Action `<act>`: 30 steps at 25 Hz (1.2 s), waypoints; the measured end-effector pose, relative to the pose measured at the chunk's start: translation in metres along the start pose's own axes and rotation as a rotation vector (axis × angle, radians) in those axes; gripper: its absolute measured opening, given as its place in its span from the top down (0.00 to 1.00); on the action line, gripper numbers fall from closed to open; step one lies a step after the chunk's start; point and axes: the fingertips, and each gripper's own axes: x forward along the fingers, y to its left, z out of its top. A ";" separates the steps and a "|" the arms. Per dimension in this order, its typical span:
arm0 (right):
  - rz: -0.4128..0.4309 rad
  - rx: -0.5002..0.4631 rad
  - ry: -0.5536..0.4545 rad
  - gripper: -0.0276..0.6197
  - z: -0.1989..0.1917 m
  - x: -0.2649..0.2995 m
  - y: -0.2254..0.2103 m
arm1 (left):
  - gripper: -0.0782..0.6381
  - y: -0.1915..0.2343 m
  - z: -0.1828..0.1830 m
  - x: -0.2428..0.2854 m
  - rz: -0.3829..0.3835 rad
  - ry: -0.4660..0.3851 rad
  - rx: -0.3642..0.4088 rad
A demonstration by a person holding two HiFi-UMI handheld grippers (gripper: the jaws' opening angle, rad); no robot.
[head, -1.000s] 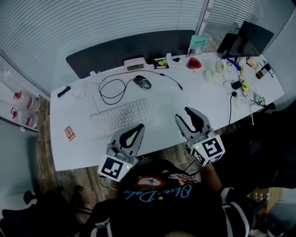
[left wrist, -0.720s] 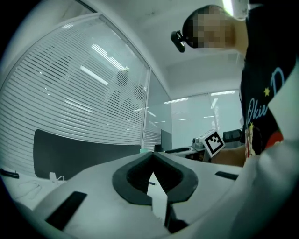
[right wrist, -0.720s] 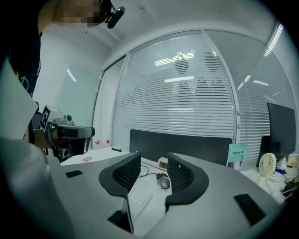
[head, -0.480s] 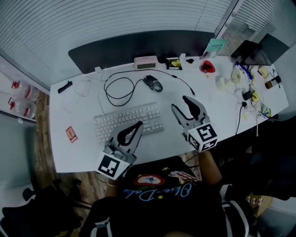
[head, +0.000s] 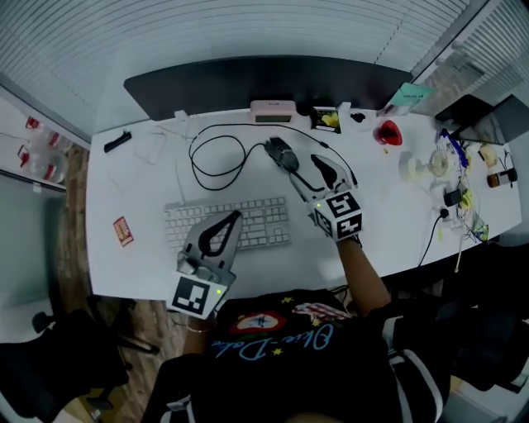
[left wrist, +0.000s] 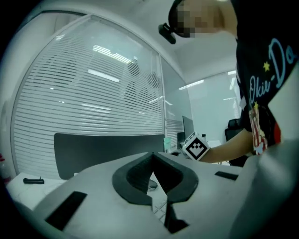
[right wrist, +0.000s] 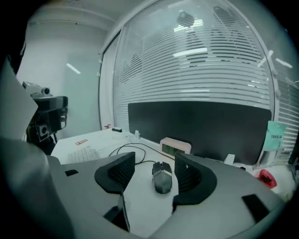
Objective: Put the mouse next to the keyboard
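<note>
Head view: the right gripper (head: 303, 165) is covering part of the mouse (head: 279, 151), which is lying beyond the keyboard (head: 266, 220), beside its looped cable (head: 216, 154). The forearm is stretching out over the table (head: 397, 223). The left gripper (head: 231, 216) is hanging over the keyboard, hiding some keys.

Left gripper view: its jaws are meeting at the tips, gripping nothing.

Right gripper view: the jaws have just been opening and are standing wide, with the mouse between them and the pads clear of it.

Office: desk (head: 397, 206), keyboard (head: 266, 220), window blinds (head: 248, 25)
</note>
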 end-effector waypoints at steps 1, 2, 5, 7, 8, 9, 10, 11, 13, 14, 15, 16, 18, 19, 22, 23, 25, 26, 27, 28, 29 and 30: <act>0.009 -0.002 0.021 0.60 -0.006 0.010 -0.002 | 0.89 0.003 -0.001 0.001 0.008 0.001 -0.014; 0.020 -0.005 0.044 0.60 -0.012 0.019 -0.003 | 0.89 0.005 -0.001 0.001 0.016 0.000 -0.023; 0.045 -0.006 0.110 0.59 -0.031 0.045 -0.008 | 0.89 0.010 -0.005 0.005 0.037 0.008 -0.038; 0.048 -0.008 0.155 0.57 -0.045 0.060 -0.012 | 0.89 0.013 -0.007 0.008 0.044 0.018 -0.073; 0.049 -0.010 0.177 0.57 -0.051 0.067 -0.014 | 0.89 0.015 -0.006 0.009 0.048 0.018 -0.091; 0.054 -0.010 0.197 0.56 -0.057 0.073 -0.016 | 0.89 0.017 -0.005 0.009 0.051 0.017 -0.099; 0.059 -0.009 0.217 0.56 -0.062 0.079 -0.017 | 0.89 0.019 -0.005 0.010 0.054 0.019 -0.097; 0.064 -0.010 0.236 0.55 -0.068 0.084 -0.018 | 0.89 0.020 -0.006 0.011 0.057 0.024 -0.089; 0.067 -0.016 0.270 0.55 -0.078 0.093 -0.019 | 0.89 0.023 -0.007 0.014 0.062 0.036 -0.071; 0.065 -0.019 0.284 0.55 -0.083 0.096 -0.020 | 0.89 0.024 -0.008 0.015 0.064 0.041 -0.064; 0.063 -0.022 0.294 0.55 -0.087 0.100 -0.021 | 0.89 0.025 -0.008 0.016 0.065 0.046 -0.056; 0.061 -0.024 0.302 0.55 -0.090 0.103 -0.021 | 0.89 0.026 -0.009 0.016 0.065 0.052 -0.050; 0.056 -0.026 0.310 0.55 -0.094 0.109 -0.022 | 0.89 0.027 -0.010 0.018 0.068 0.066 -0.049; 0.053 -0.028 0.312 0.55 -0.094 0.111 -0.022 | 0.89 0.029 -0.011 0.018 0.071 0.074 -0.051; 0.054 -0.031 0.317 0.55 -0.096 0.118 -0.018 | 0.89 0.034 -0.015 0.017 0.080 0.098 -0.047; 0.055 -0.025 0.318 0.55 -0.097 0.120 -0.017 | 0.89 0.035 -0.016 0.017 0.084 0.105 -0.046; 0.050 -0.010 0.310 0.55 -0.099 0.124 -0.019 | 0.89 0.039 -0.018 0.017 0.092 0.112 -0.044; 0.046 -0.004 0.303 0.55 -0.099 0.125 -0.020 | 0.89 0.040 -0.018 0.017 0.096 0.114 -0.045; 0.044 0.000 0.299 0.55 -0.099 0.125 -0.022 | 0.89 0.041 -0.019 0.016 0.100 0.115 -0.047; 0.043 0.003 0.298 0.55 -0.100 0.125 -0.022 | 0.89 0.041 -0.019 0.016 0.101 0.116 -0.049; 0.042 0.005 0.301 0.55 -0.100 0.124 -0.022 | 0.89 0.042 -0.020 0.016 0.101 0.116 -0.052; 0.039 0.007 0.304 0.55 -0.099 0.123 -0.022 | 0.89 0.042 -0.021 0.017 0.101 0.115 -0.058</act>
